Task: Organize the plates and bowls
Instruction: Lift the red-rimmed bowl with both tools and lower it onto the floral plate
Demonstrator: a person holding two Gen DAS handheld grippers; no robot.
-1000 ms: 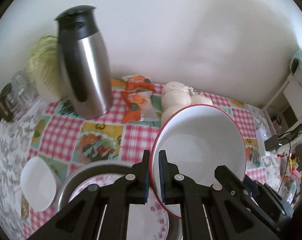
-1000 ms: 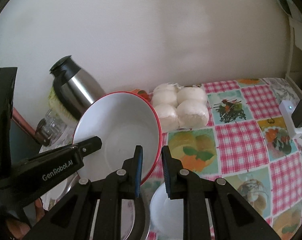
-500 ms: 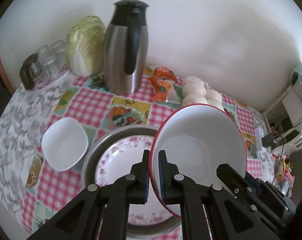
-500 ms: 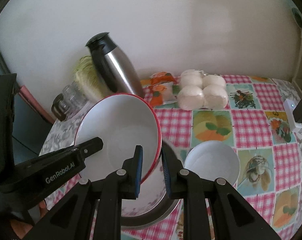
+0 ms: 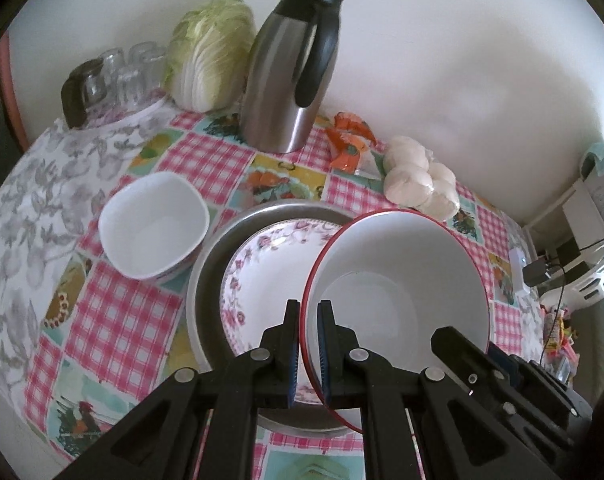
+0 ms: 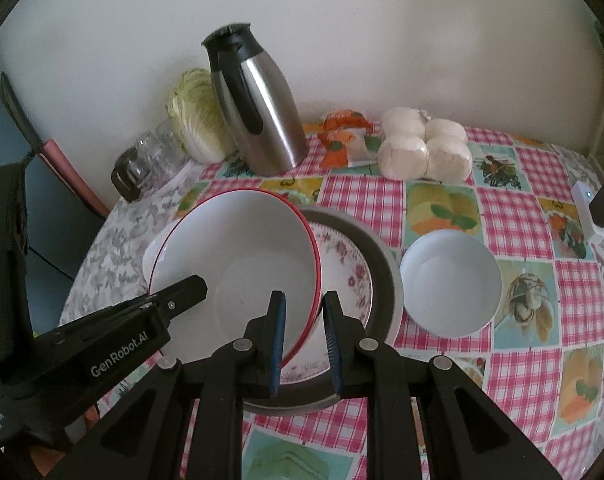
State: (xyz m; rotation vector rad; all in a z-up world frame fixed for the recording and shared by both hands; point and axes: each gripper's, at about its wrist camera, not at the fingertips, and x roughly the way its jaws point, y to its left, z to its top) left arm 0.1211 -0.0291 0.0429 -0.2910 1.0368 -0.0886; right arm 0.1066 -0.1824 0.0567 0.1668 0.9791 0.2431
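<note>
Hold: my left gripper [image 5: 309,346] and right gripper [image 6: 304,340] each clamp opposite rims of the red-rimmed white ceramic bowl [image 5: 398,280] — steadier two-handed | Where: tilted over the floral plate [image 5: 262,272] in the grey metal pan [image 5: 210,264] | Next: nest it, I judge

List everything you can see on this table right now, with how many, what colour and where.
Big bowl: one, white with red rim, held tilted over the flowered plate.
Flowered plate: one, white with pink flowers, inside the metal pan.
Metal pan: one, grey, table centre.
Squarish bowl: one, white, left of the pan.
Round bowl: one, white, right of the pan.
Jug: one, steel and black, by the wall.
Cabbage: one, pale green, left of the jug.
Glasses: several, clear, far left.
Snack packets: two, orange, right of the jug.
Buns: four, white, wrapped.
Tablecloth: one, pink check.
Left claw: black, shut on the big bowl's rim.
Right claw: black, gripping the opposite rim.
</note>
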